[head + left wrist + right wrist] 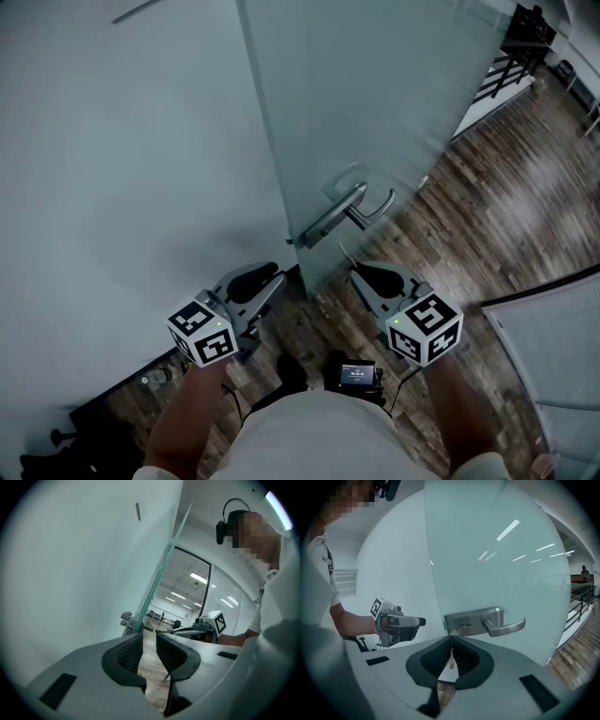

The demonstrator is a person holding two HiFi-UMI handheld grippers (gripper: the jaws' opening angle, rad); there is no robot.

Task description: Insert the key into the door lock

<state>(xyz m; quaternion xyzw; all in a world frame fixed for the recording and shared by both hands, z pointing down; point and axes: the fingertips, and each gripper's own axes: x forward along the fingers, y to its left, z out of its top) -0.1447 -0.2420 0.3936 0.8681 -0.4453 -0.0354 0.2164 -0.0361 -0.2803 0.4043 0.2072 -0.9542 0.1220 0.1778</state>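
Item: right gripper (pixel 451 639), pressed together on the bow of a small metal key (pixel 457 631), so the blade sticks out past the fingertips and can be steered as an extension of the gripper. A pale tag (pixel 451 663) hangs from the key in the gap behind the pads. Location of key: in the right gripper view its tip is aimed at the keyhole (pixel 465 626) in the steel lock plate (pixel 474 617), just left of the lever handle (pixel 506 627). Whether the tip touches the hole cannot be told, and the blade does not look entered. It sits slightly tilted, so it likely needs lining up with the slot before it is pushed in. Item: left gripper (pixel 149 637), parted about halfway and empty, with only the wood floor (pixel 150 667) showing through the gap. It is held level near the free edge of the glass door (pixel 159 581), by judgement standing ready to steady the door against the push of insertion, though it touches nothing visible. Setting: frosted glass door (pixel 375 94) ajar beside a pale wall (pixel 122 169). The person stands at the door's edge with one gripper on either side of it, and the handle is between and ahead of them.
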